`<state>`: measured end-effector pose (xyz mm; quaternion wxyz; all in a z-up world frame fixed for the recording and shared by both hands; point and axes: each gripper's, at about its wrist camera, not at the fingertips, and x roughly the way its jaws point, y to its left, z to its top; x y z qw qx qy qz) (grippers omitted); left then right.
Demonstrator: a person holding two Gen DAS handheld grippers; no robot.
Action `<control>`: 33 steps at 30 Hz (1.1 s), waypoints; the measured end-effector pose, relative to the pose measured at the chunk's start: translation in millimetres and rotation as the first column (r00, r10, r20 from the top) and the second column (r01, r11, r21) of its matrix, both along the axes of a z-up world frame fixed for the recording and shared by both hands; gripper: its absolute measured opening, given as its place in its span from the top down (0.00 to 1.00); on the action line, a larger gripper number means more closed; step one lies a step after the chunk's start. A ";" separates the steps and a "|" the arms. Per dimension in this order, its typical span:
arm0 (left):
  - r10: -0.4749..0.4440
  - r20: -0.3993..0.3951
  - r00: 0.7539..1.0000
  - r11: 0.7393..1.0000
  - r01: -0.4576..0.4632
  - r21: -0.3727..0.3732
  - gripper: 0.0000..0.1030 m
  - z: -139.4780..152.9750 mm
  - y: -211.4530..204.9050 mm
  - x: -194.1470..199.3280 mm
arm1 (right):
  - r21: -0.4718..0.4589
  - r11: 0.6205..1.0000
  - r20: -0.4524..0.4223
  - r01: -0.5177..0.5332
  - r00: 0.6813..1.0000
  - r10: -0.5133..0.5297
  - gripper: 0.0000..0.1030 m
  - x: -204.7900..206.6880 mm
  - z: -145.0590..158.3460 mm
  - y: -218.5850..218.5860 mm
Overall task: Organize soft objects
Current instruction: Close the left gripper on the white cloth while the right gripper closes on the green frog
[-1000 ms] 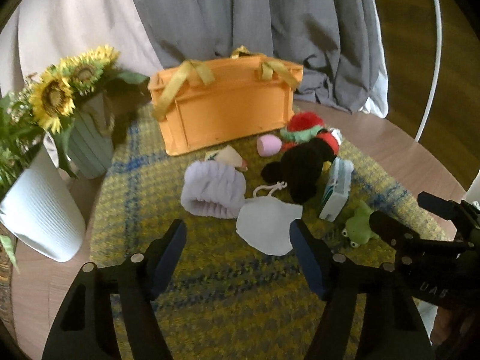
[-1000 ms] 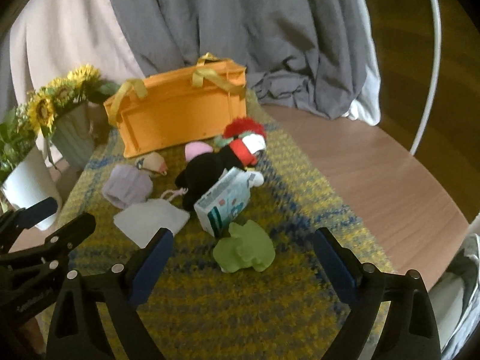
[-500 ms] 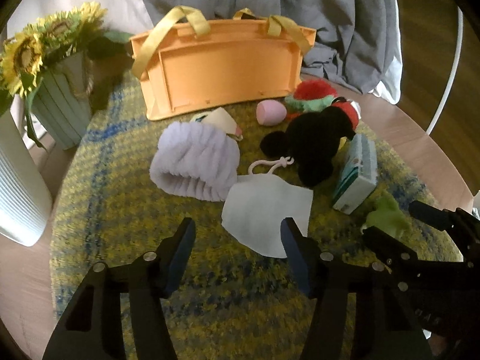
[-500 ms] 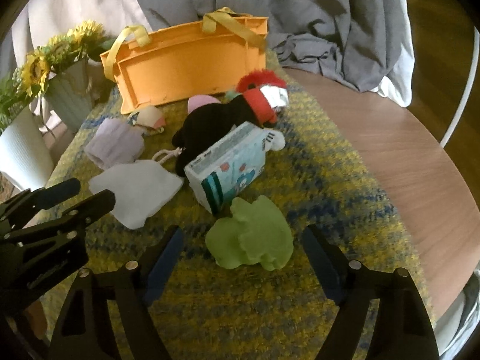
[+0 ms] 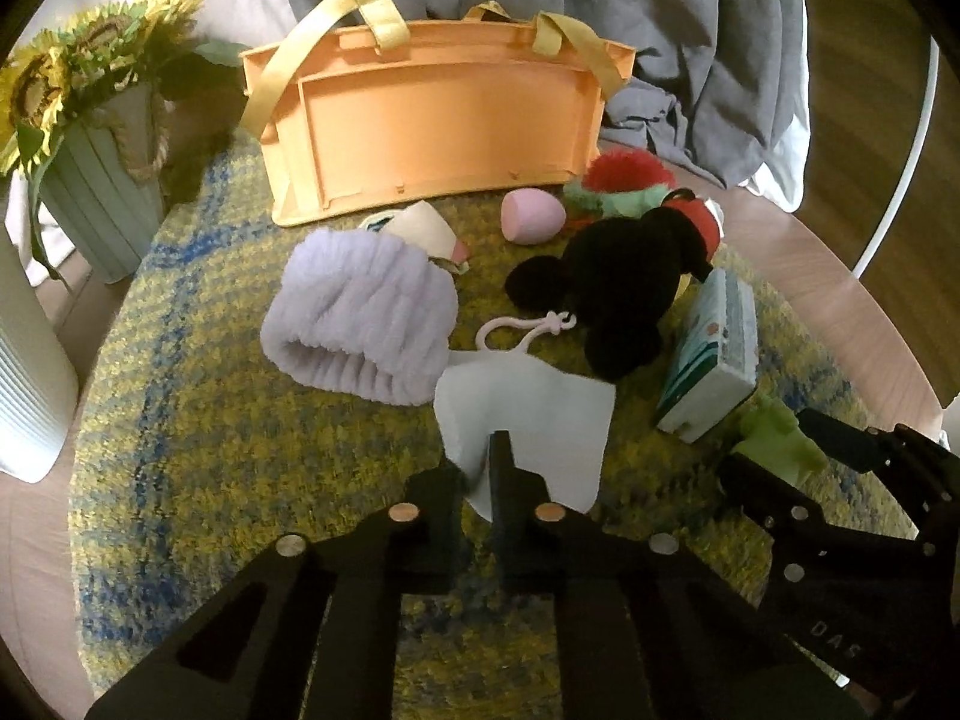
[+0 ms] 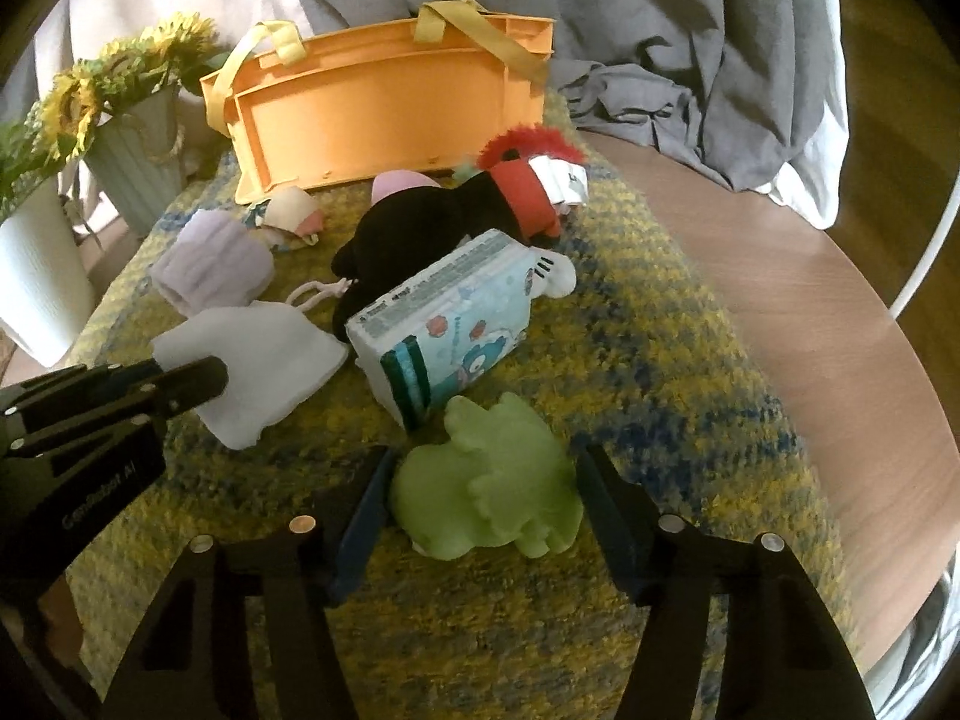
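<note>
The white pouch (image 5: 528,414) lies on the mat at six o'clock from the orange tote (image 5: 432,132), its edge pinched in the left gripper (image 5: 489,474)'s closed fingers; such a thin pinch may slip when lifted. The right gripper (image 6: 480,480)'s fingers are closing around the green toy (image 6: 489,498), not yet touching. A second ago both stood wide and higher.

place: we read it as a home living space
table: round wooden table (image 6: 840,324), yellow-blue woven mat (image 6: 648,360) on top
decor: sunflowers (image 5: 78,60) in a ribbed green pot (image 5: 102,204) at 10 o'clock, white ribbed vase (image 5: 30,384) at 9
backdrop: grey curtain (image 5: 690,30) at 12, wood floor (image 5: 870,30) at 2
clutter: we see plush toys, orange tote basket (image 5: 432,138)
</note>
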<state>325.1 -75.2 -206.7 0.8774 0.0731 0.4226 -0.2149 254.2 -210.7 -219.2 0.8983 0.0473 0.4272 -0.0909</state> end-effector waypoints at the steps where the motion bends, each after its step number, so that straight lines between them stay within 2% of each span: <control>1: 0.001 0.006 1.000 1.000 -0.001 0.000 0.93 1.9 -0.8 -0.6 | 0.001 1.000 0.002 -0.004 1.000 0.004 0.40 -0.1 0.5 -0.4; 3: 0.003 0.022 1.000 1.000 -0.004 0.007 0.94 5.0 -2.6 -2.5 | 0.006 1.000 0.005 -0.013 1.000 0.013 0.40 -0.1 1.4 -1.3; 8: 0.011 0.039 0.999 1.000 -0.011 0.004 0.94 13.8 -5.0 -7.0 | 0.008 0.999 0.036 -0.047 0.998 0.047 0.53 -1.6 8.8 -2.6; 16: 0.031 0.067 0.997 0.999 -0.032 0.013 0.94 22.2 -9.6 -17.6 | 0.044 0.996 0.047 -0.082 0.996 0.080 0.55 -3.2 11.3 -10.0; 24: 0.059 0.066 0.996 0.998 -0.061 0.023 0.94 20.9 -13.9 -22.4 | 0.024 0.992 0.043 -0.125 0.991 0.123 0.53 -5.0 6.3 -9.7; 33: 0.087 0.061 0.994 0.996 -0.089 0.030 0.94 18.9 -17.4 -27.0 | 0.022 0.988 0.031 -0.152 0.988 0.151 0.41 -3.7 -3.7 -14.5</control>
